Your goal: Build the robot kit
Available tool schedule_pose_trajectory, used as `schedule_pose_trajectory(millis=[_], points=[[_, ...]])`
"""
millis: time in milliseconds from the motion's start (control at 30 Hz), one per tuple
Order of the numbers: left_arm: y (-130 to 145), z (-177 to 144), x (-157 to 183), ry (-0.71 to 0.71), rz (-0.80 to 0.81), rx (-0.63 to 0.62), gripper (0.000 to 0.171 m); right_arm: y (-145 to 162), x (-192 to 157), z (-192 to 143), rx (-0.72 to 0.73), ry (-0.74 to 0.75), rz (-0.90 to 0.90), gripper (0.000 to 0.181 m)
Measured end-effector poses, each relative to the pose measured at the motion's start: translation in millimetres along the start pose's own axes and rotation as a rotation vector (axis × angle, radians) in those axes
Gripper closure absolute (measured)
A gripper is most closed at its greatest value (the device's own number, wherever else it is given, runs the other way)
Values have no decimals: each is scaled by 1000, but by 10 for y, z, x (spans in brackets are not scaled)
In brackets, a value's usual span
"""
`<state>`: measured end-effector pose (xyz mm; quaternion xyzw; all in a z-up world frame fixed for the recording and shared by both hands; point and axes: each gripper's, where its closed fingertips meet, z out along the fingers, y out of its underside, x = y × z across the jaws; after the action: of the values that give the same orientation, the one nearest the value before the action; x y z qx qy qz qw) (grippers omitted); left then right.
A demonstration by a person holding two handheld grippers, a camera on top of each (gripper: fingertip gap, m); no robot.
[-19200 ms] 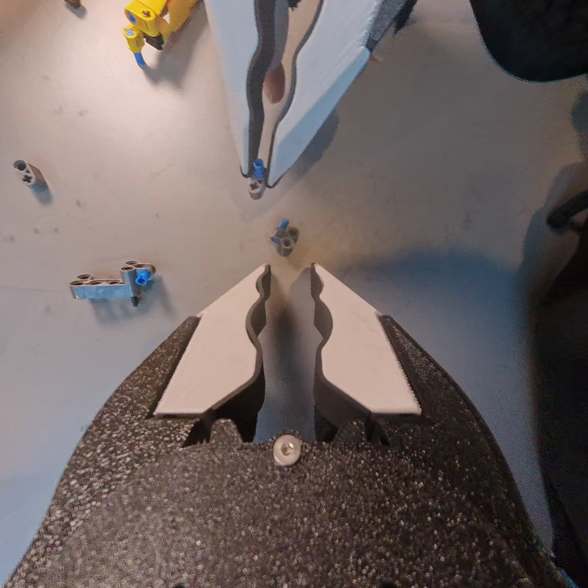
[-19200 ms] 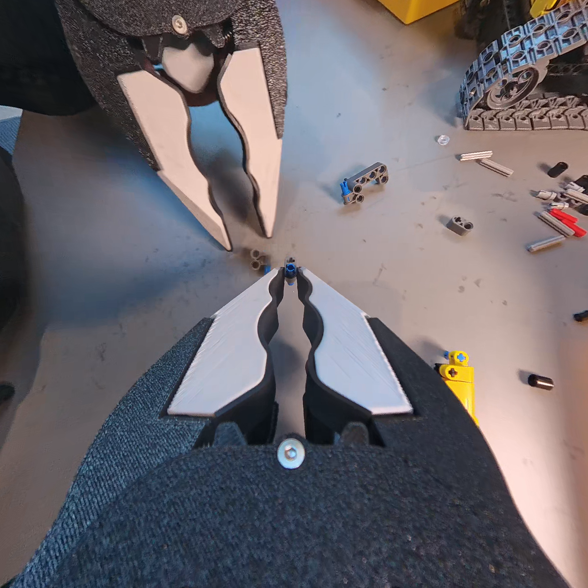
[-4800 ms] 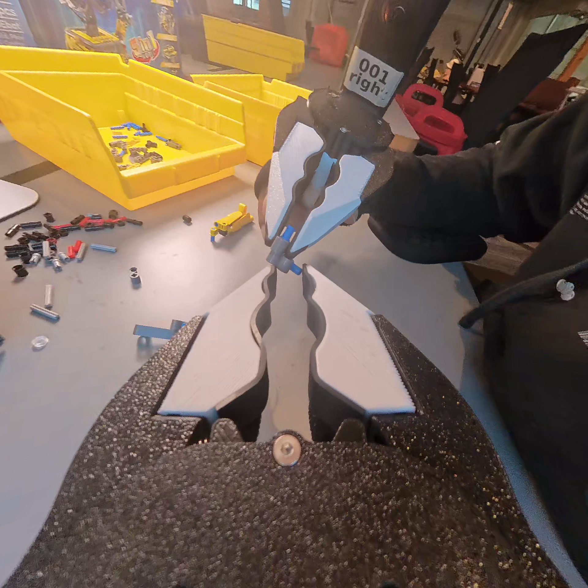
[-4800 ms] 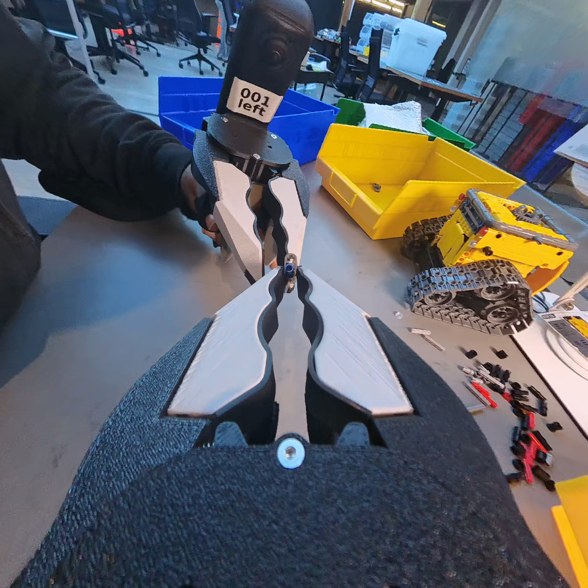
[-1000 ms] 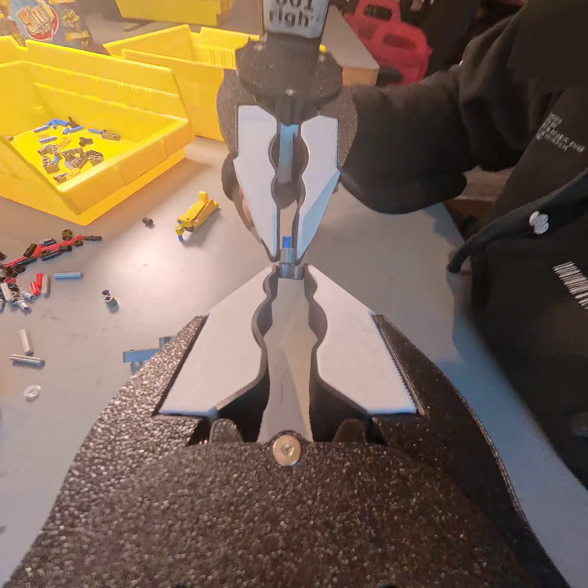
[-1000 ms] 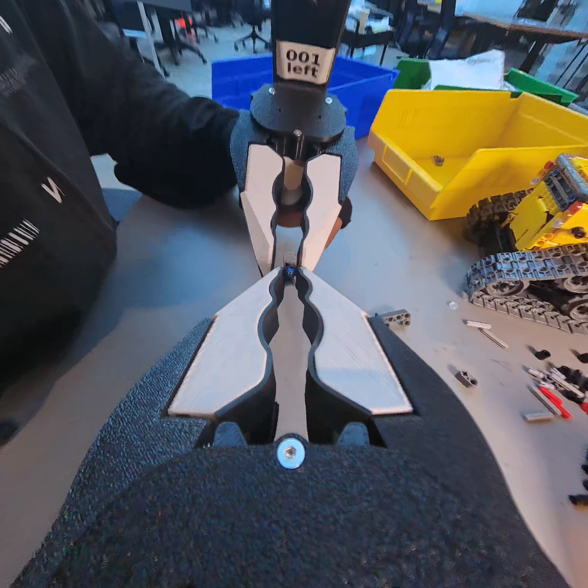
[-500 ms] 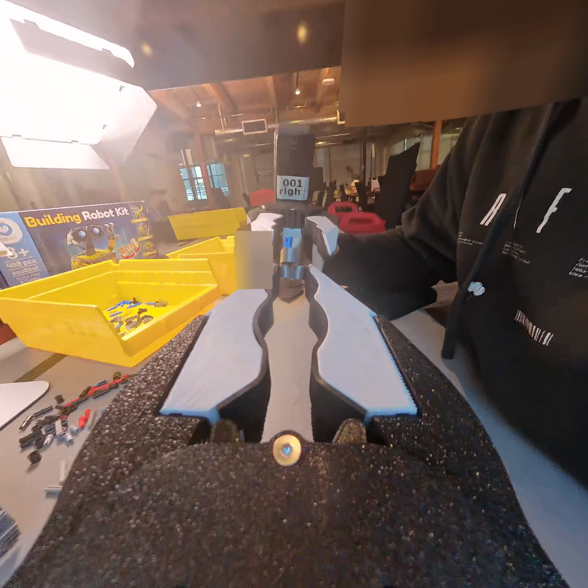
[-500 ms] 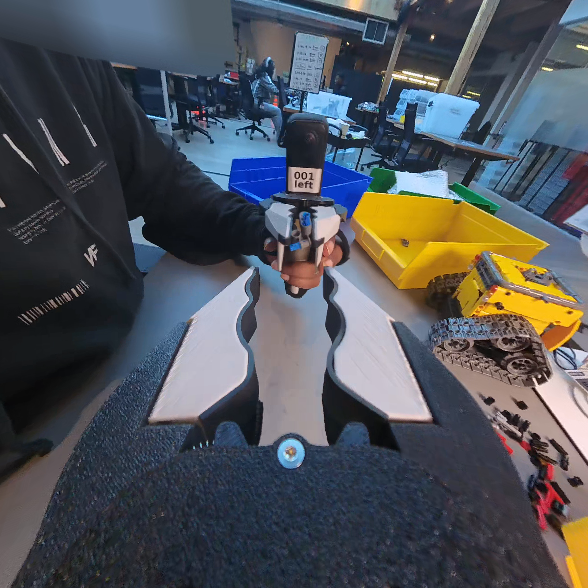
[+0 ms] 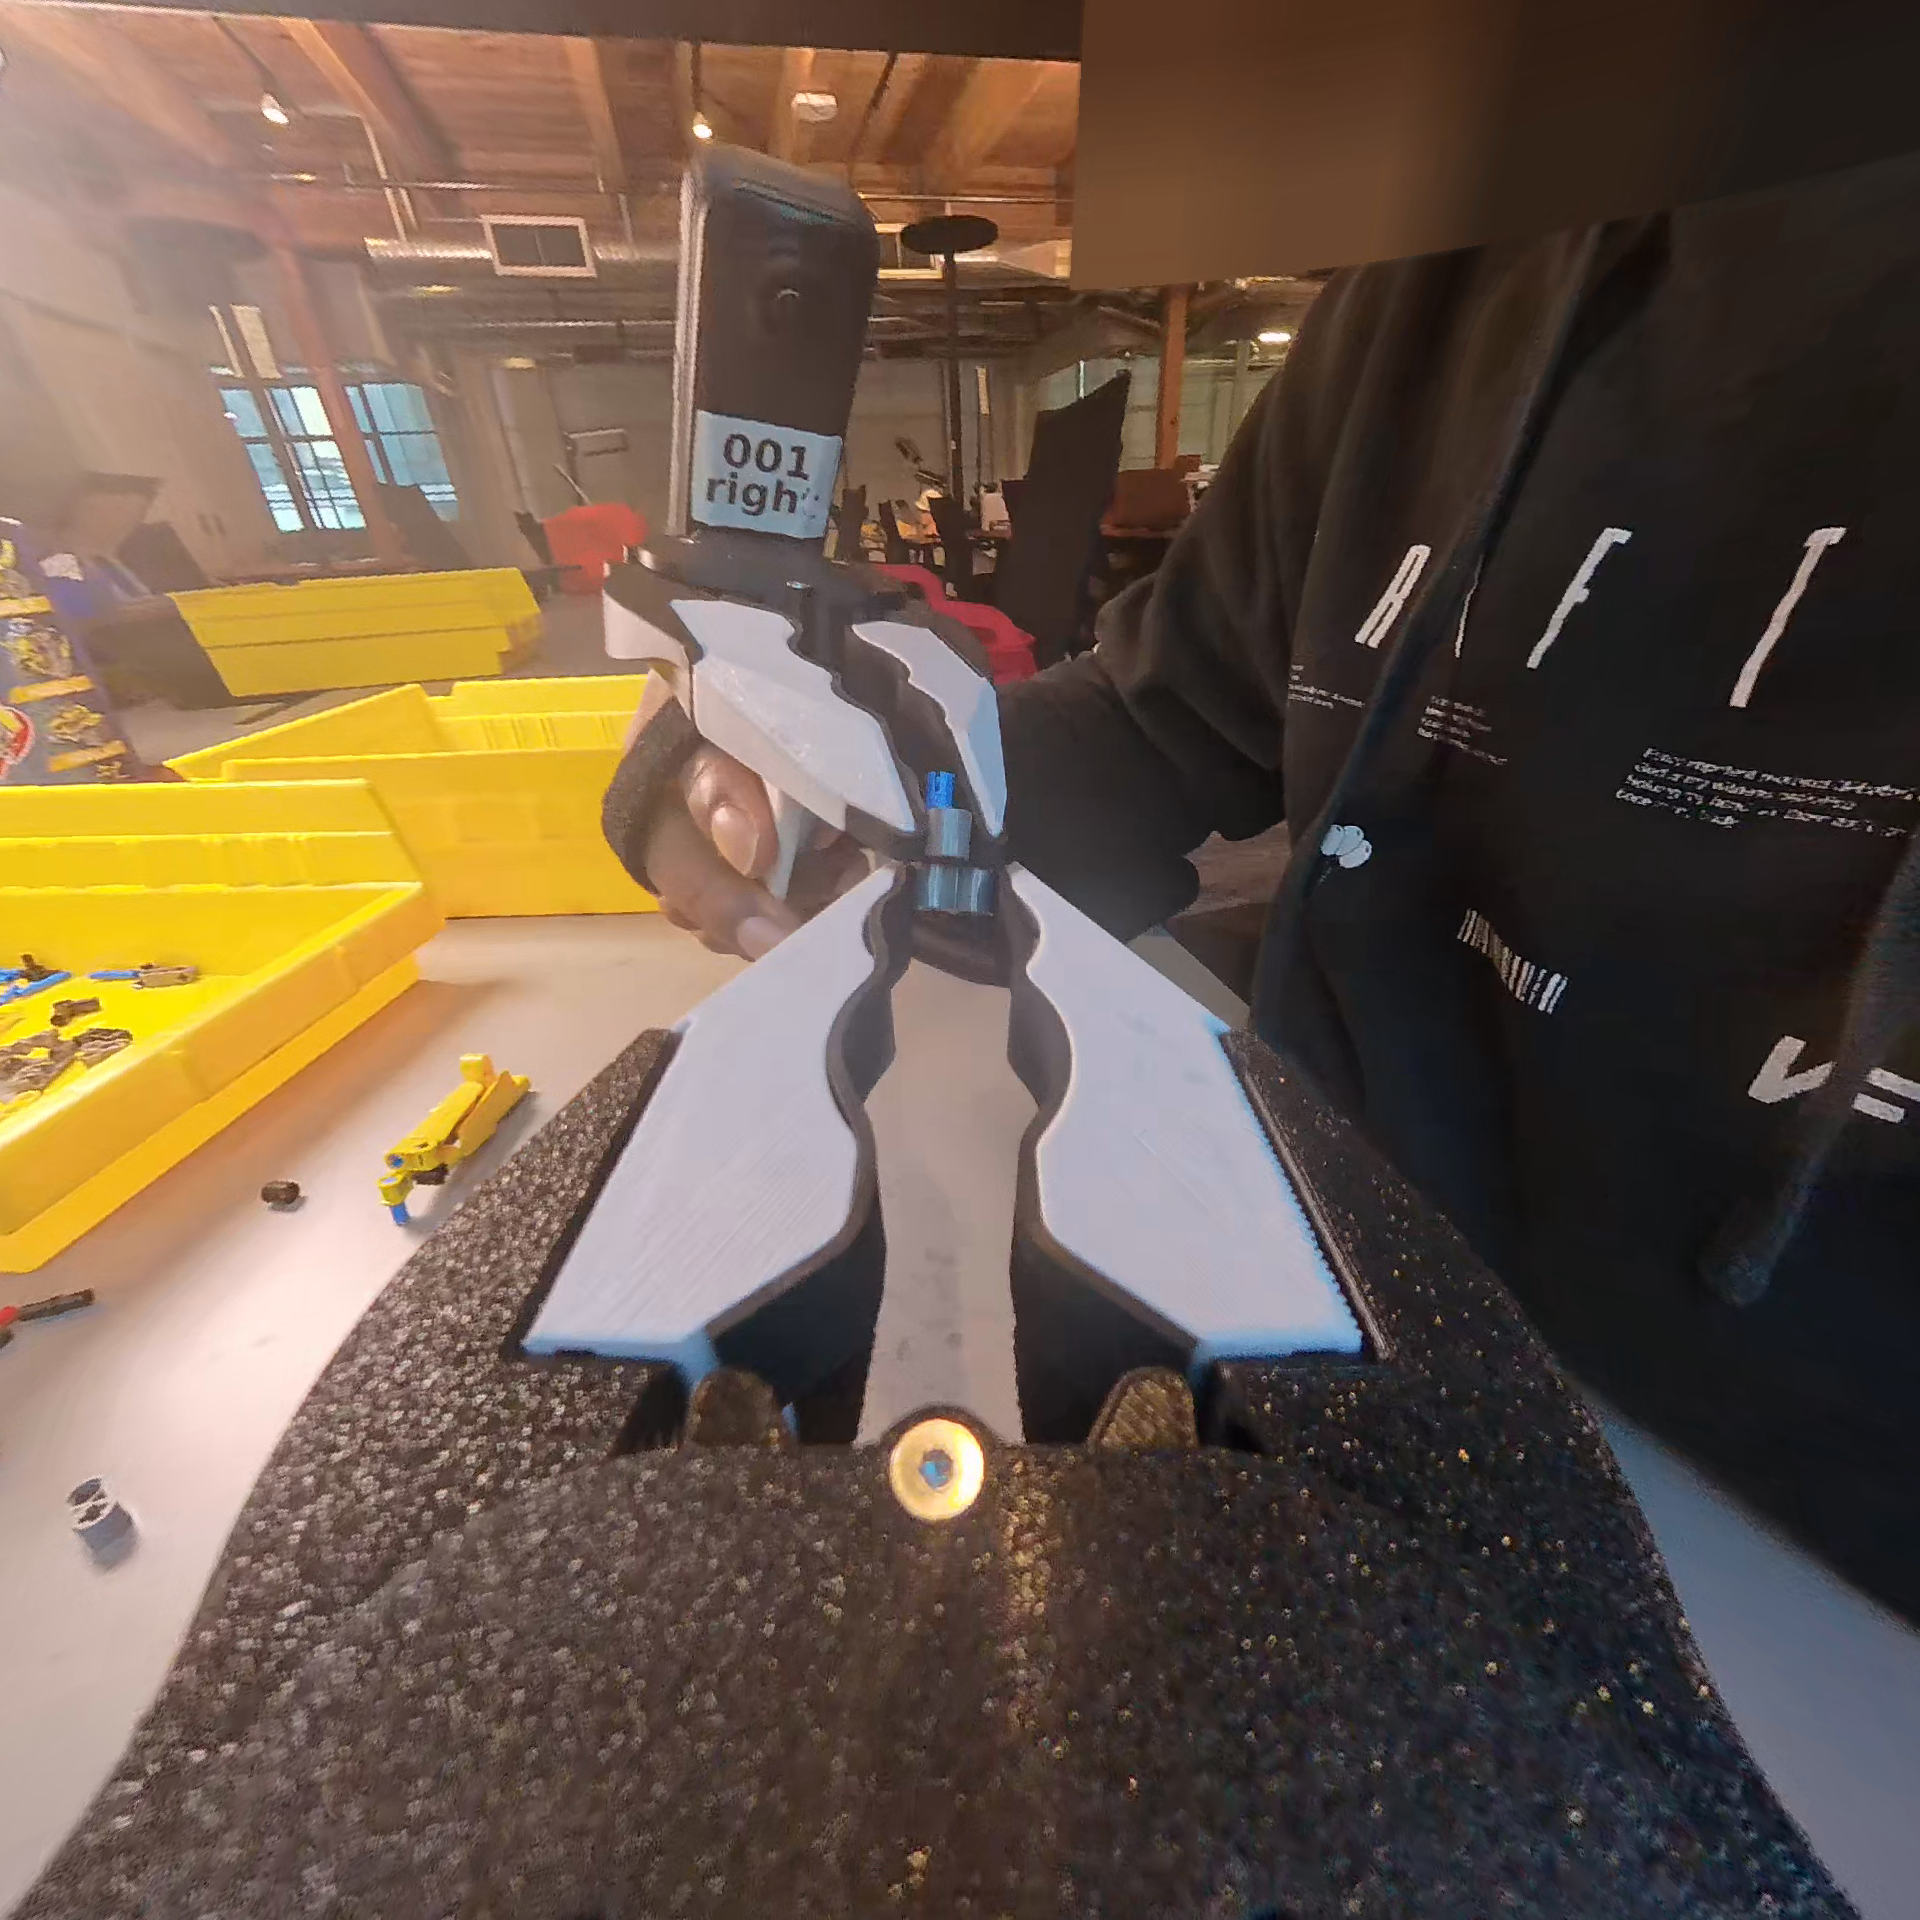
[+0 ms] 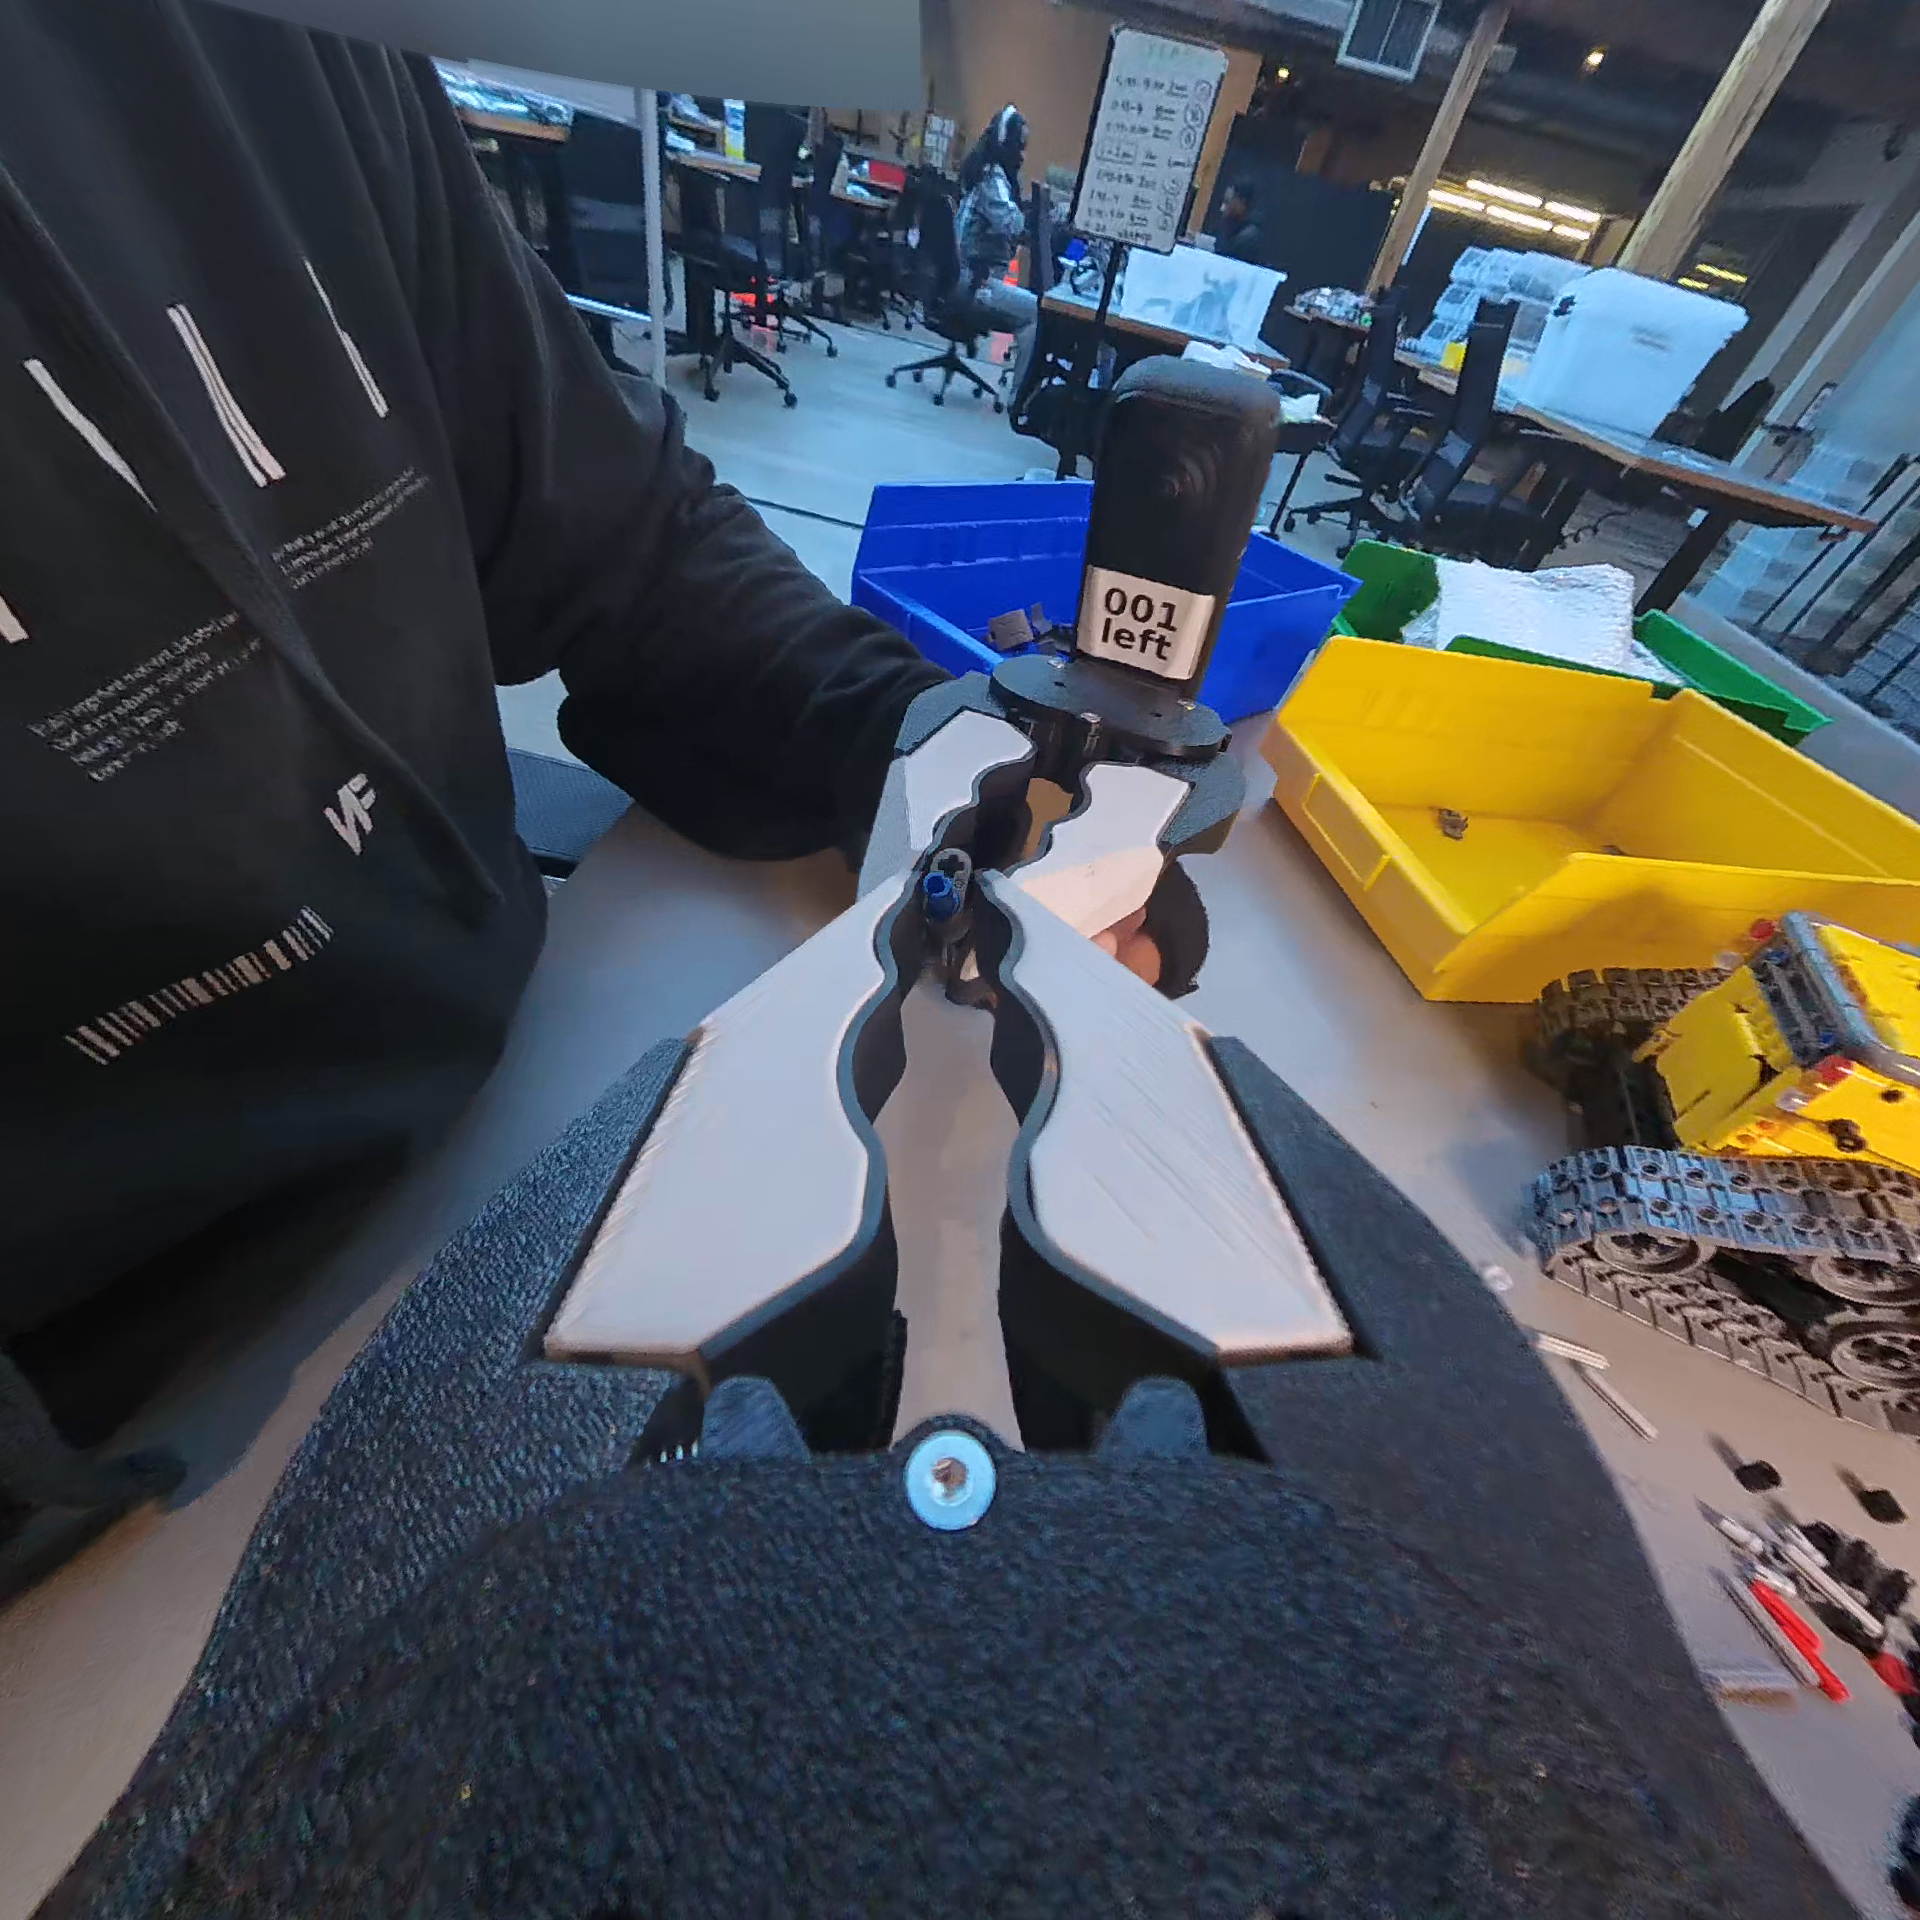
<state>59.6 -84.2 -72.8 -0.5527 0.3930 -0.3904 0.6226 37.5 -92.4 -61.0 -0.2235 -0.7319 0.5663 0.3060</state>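
Left wrist view: my left gripper (image 9: pixel 951 904) is clenched on the lower barrel of a small grey connector (image 9: pixel 954 888), held up in the air above the near edge of the grey table (image 9: pixel 260 1351), close to my dark sweatshirt. A blue pin (image 9: pixel 938 787) stands out of the connector's upper end. Half a second ago my right gripper (image 10: pixel 940 899) hung spread wide and well apart from the piece; it has now come in to meet it tip to tip, and its fingers have closed around the pin end, so both tongs grasp the same little assembly from opposite sides. From the right wrist view the pin sits between my right fingertips, with the grey cross-holed end just behind it; I judge the grip firm, though the contact is small and partly hidden. A yellow bin (image 9: pixel 312 935) of loose parts sits toward the table's left edge, a yellow strut (image 9: pixel 457 1127) lies just in front of it, and a yellow tracked model (image 10: pixel 1766 1091) stands at the right edge, all well apart from the tongs
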Motion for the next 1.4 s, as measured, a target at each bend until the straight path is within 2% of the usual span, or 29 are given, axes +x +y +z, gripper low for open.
schedule_pose_trajectory(millis=[200,400,567,600,667,700,767,900,1067,1167,1233,1300,1333,1400], points=[[39,12,71,59,-41,-23,157,25,-71,13,-12,-46,-22,173],[43,-21,17,35,-58,-34,157,41,6,19,-11,-5,-12,173],[75,-29,-58,-25,-79,-91,156,89,76,-5,-4,20,19,174],[76,-28,-81,-49,-67,-103,155,96,96,-14,0,29,20,174],[86,-27,-119,-91,-52,-128,143,117,145,-36,3,49,29,174],[101,-27,-154,-123,-47,-148,133,141,174,-47,-2,63,28,174],[146,-30,-222,-186,-20,-197,128,167,226,-62,-2,87,32,174],[201,-96,-396,-317,35,-249,133,224,351,-69,-11,159,17,173],[248,-375,-704,-530,120,-267,135,237,635,-211,37,315,34,174],[276,-669,-984,-747,169,-288,142,356,796,-290,26,384,69,173],[302,-838,-1109,-850,132,-288,151,467,856,-298,3,409,82,173],[330,-966,-1188,-911,88,-295,159,547,897,-296,-6,426,97,173],[332,-1012,-1209,-928,84,-299,169,576,921,-300,-3,437,109,173],[385,-1095,-1253,-960,77,-342,171,642,970,-313,-2,456,142,173]])
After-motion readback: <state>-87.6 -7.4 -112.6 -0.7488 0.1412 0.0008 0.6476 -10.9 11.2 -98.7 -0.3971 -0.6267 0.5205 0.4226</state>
